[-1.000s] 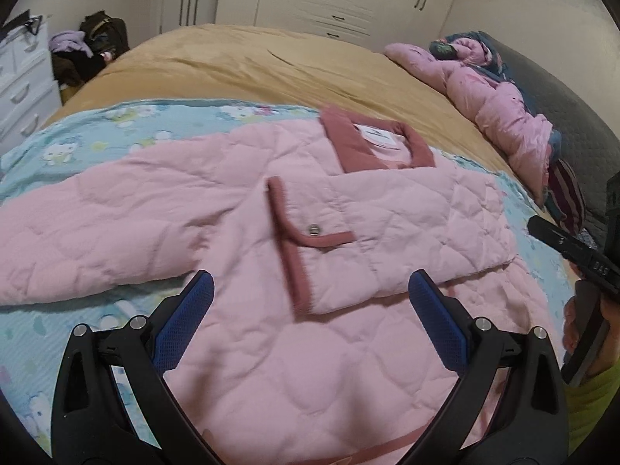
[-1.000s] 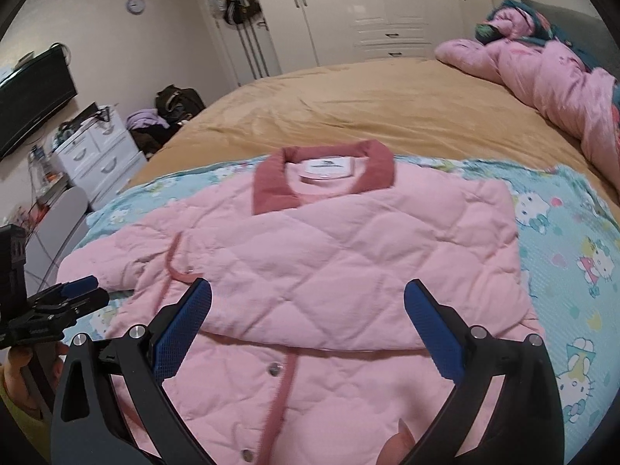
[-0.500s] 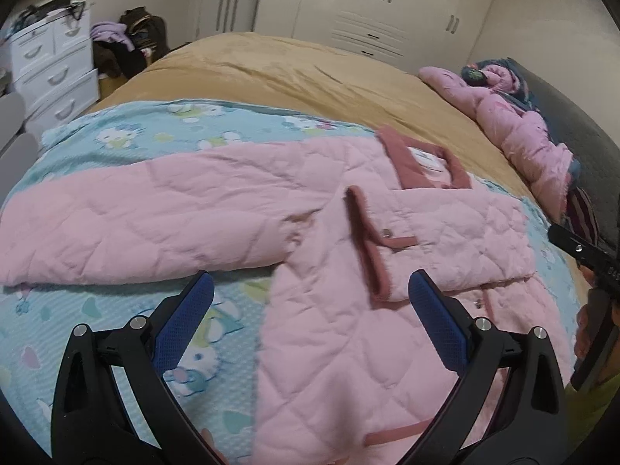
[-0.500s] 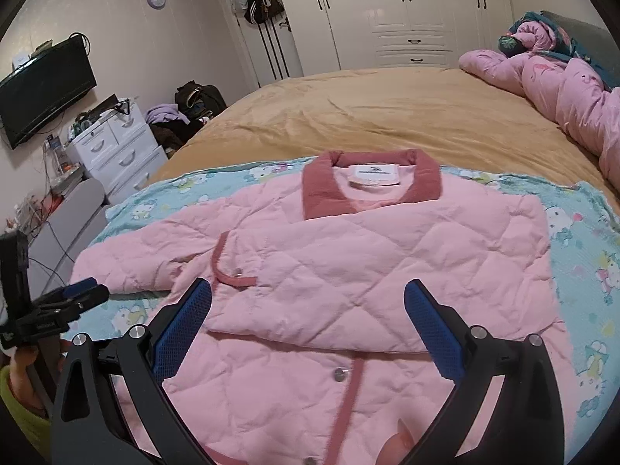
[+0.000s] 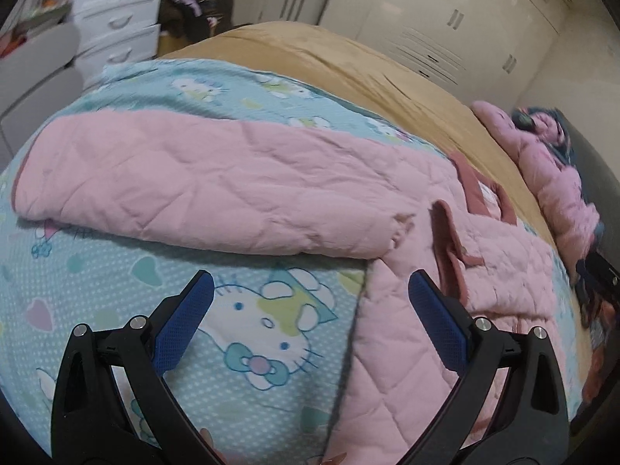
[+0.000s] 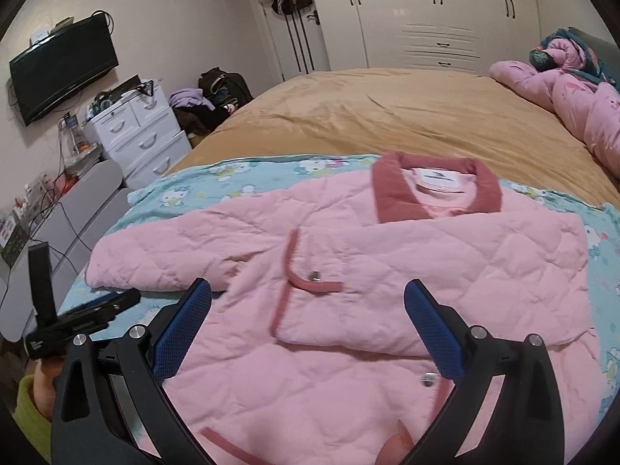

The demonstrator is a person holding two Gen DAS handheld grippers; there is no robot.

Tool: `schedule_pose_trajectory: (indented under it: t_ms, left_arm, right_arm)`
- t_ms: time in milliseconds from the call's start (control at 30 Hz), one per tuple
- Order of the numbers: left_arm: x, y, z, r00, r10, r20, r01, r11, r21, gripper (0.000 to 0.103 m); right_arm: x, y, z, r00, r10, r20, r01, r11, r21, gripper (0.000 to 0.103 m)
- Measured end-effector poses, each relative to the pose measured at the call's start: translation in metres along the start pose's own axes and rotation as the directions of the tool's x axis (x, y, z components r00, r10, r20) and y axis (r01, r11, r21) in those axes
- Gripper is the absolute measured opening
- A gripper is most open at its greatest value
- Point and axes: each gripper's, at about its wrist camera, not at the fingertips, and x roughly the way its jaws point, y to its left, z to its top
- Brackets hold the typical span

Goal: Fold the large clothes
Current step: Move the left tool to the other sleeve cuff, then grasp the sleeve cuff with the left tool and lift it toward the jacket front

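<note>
A pink quilted jacket [image 6: 445, 255] lies face up on a blue cartoon-cat sheet [image 6: 186, 190], its dark-pink collar [image 6: 438, 190] toward the far side. One sleeve is folded across the chest, its cuff [image 6: 310, 283] showing a snap. The other sleeve [image 5: 240, 190] stretches out flat to the left. My left gripper [image 5: 310, 290] is open above the sheet [image 5: 97, 290], just in front of that sleeve's armpit, holding nothing. It also shows low at the left, by the sleeve end, as the left gripper [image 6: 97, 310]. My right gripper [image 6: 308, 294] hangs open over the jacket front.
The tan bed cover [image 6: 387, 116] spreads beyond the sheet. A pink duvet [image 6: 573, 104] is bunched at the far right. White drawers [image 6: 139, 139] and a wall TV [image 6: 62, 66] stand left of the bed, wardrobes [image 6: 426, 11] behind.
My left gripper has swung left off the jacket body and now sits over the sheet below the outstretched sleeve. The right gripper has drifted slightly, staying open above the jacket front.
</note>
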Motion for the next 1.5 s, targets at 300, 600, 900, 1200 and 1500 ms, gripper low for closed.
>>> schedule_pose_trajectory:
  t_ms: [300, 600, 900, 1200, 1500]
  left_arm:
    - [-0.014, 0.043, 0.014, 0.997, 0.065, 0.052, -0.058, 0.991, -0.12, 0.094]
    - [-0.014, 0.078, 0.024, 0.995, 0.087, 0.051, -0.073, 0.971, -0.226, 0.094]
    - [-0.005, 0.115, 0.027, 0.995, 0.102, 0.018, -0.09, 0.934, -0.345, 0.094]
    - [0.013, 0.152, 0.029, 0.989, 0.146, -0.024, -0.141, 0.879, -0.456, 0.094]
    - [0.04, 0.184, 0.029, 0.987, 0.16, -0.016, -0.142, 0.823, -0.551, 0.094]
  right_arm:
    - [0.027, 0.065, 0.007, 0.998, 0.056, -0.018, -0.057, 0.998, -0.025, 0.099]
    - [0.046, 0.101, 0.003, 0.995, 0.086, -0.058, -0.088, 0.996, -0.032, 0.099]
    - [0.046, 0.105, 0.001, 0.992, 0.109, -0.07, -0.112, 0.993, -0.035, 0.099]
    - [0.05, 0.101, -0.002, 0.99, 0.116, -0.081, -0.119, 0.993, -0.022, 0.099]
    - [0.046, 0.088, -0.007, 0.991, 0.107, -0.084, -0.109, 0.994, -0.015, 0.099]
